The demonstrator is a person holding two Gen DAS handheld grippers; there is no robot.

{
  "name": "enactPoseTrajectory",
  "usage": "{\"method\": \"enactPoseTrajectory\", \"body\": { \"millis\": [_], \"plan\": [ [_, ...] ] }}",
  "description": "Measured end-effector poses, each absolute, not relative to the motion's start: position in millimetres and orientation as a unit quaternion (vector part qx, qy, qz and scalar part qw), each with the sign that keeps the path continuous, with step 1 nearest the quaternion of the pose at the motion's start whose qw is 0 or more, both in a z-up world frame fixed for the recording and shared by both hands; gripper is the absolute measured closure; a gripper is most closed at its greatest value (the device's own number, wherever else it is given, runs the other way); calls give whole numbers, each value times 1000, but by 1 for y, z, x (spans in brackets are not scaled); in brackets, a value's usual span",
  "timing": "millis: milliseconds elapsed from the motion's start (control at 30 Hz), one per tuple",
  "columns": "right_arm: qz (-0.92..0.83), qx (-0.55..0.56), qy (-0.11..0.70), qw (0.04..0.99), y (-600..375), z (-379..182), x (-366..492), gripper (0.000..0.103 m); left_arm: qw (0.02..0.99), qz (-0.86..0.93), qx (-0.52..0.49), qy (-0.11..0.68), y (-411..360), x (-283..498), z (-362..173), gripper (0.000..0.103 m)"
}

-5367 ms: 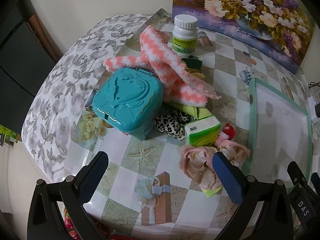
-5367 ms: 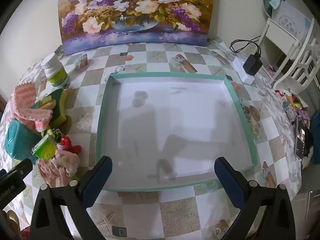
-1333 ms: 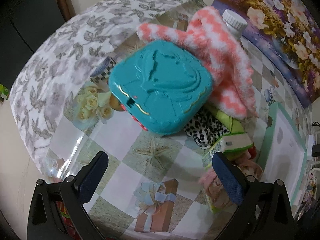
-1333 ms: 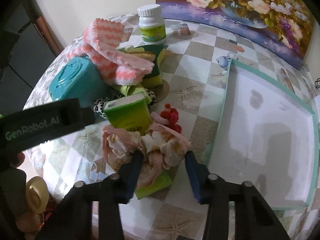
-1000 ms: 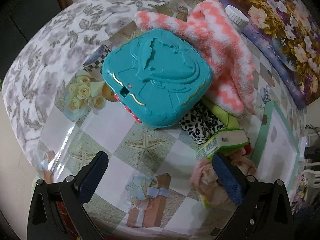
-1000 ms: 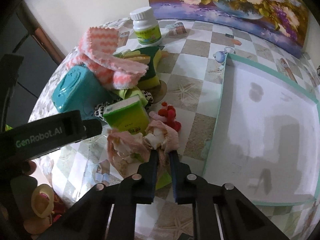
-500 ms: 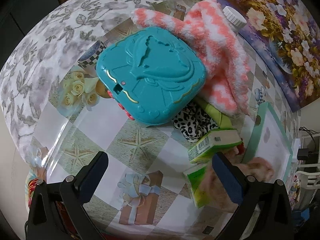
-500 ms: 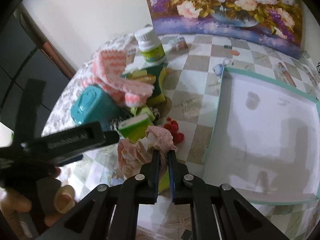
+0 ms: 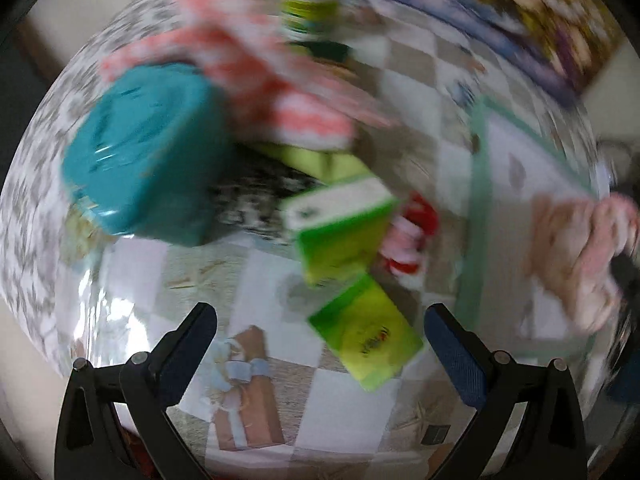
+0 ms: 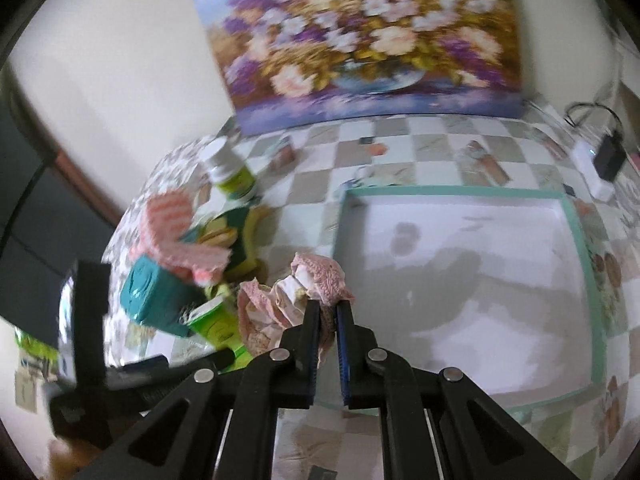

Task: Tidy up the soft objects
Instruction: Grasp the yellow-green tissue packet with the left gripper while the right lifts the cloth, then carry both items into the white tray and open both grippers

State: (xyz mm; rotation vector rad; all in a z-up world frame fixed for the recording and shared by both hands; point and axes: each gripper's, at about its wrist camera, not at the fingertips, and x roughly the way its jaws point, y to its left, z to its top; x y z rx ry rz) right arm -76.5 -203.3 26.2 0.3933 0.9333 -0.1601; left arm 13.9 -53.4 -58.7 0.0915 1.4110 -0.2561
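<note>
- Clearly, the right gripper (image 10: 329,312) is clamped on a pink crumpled cloth (image 10: 296,292), which bunches up ahead of its tips and hangs clear of the bench (image 10: 432,132).
- Seen from the left wrist, that cloth (image 9: 576,256) sits at the far right, over the near part of the tray (image 9: 478,200).
- The left gripper (image 9: 320,344) has its jaws spread wide with nothing between them, hovering over the pile; this view is heavily blurred.
- Just ahead of it lie two green packets (image 9: 364,344), one resting partly on the other, with a small red and pink item (image 9: 412,232) beside them.
- Further off sit a teal box (image 9: 140,152), a pink and white striped cloth (image 9: 280,84) draped over it, a leopard-print piece (image 9: 248,196) and a white-capped bottle (image 10: 232,172).
- The tray (image 10: 576,232) has a green rim and a white floor.
- The bench wears a checked cover printed with starfish and gift boxes.
- A flower painting (image 10: 360,40) leans against the pale wall, and a charger (image 10: 608,160) with its cable lies at the far right.
</note>
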Motion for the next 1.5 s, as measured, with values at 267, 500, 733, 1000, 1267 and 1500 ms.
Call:
{"method": "enactPoseTrajectory", "body": {
  "millis": [267, 500, 733, 1000, 1267, 1500],
  "plan": [
    [-107, 235, 434, 863, -239, 27, -90, 94, 737, -137, 149, 645, -102, 11, -83, 1],
    [-112, 253, 427, 861, -249, 27, -95, 94, 724, -147, 148, 658, -117, 15, -94, 23],
    [-111, 254, 425, 862, -249, 28, -96, 94, 726, -154, 126, 658, -96, 5, -80, 26],
    [-123, 264, 417, 861, -258, 33, -98, 94, 769, -156, 83, 614, -50, -5, -33, 26],
    [-210, 276, 421, 838, -288, 26, -112, 94, 818, -201, 70, 535, -77, -19, 11, 25],
    [-306, 286, 432, 799, -327, 6, -138, 94, 825, -264, 130, 483, -133, -47, 16, 25]
  ]
}}
